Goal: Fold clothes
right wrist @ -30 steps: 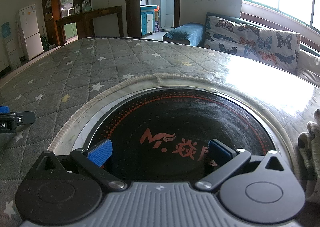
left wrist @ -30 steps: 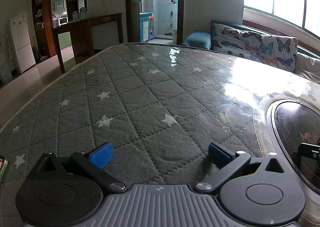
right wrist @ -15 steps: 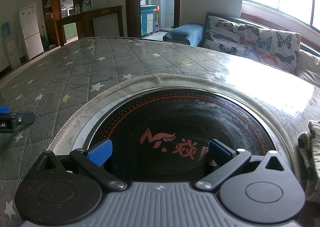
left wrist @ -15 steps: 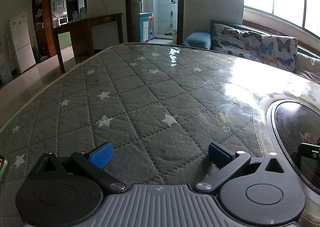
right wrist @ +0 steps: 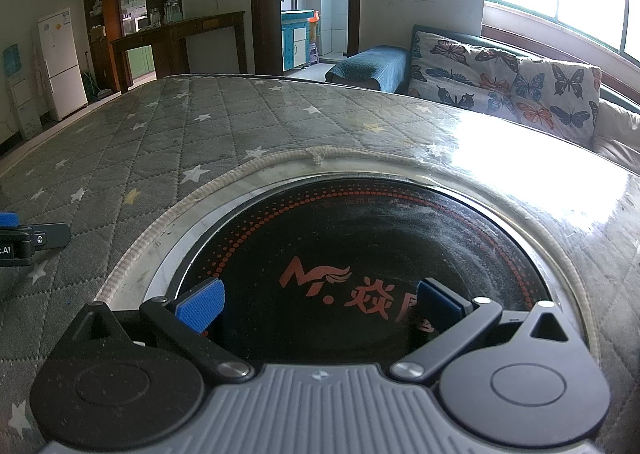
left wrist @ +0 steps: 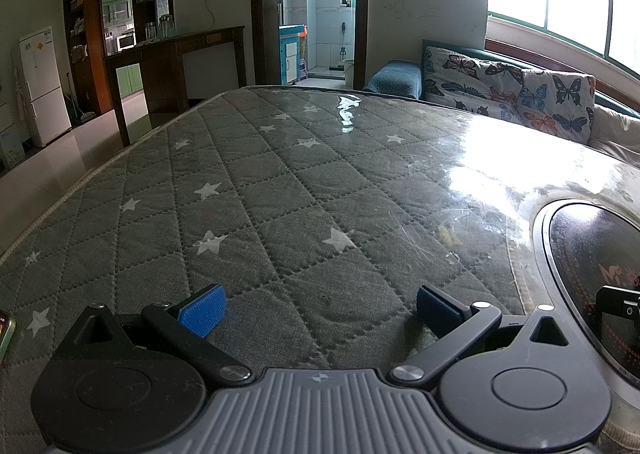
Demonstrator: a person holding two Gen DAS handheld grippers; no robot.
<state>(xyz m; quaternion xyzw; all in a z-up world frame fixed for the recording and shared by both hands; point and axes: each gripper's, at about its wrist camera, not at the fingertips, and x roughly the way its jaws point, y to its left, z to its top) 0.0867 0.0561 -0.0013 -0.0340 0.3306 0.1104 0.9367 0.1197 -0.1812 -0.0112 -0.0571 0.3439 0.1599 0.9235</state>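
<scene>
Right now your left gripper and right gripper both sit wide open and empty by the round black cooktop, waiting, because no clothes show anywhere yet.

The black round induction cooktop set into the quilted table cover carries an orange logo reading "M." with a wing flourish, followed by large Chinese characters, partly hidden; small orange characters near its far rim are too fine to read. The left gripper's body at the frame edge shows white letters ".AI".
</scene>
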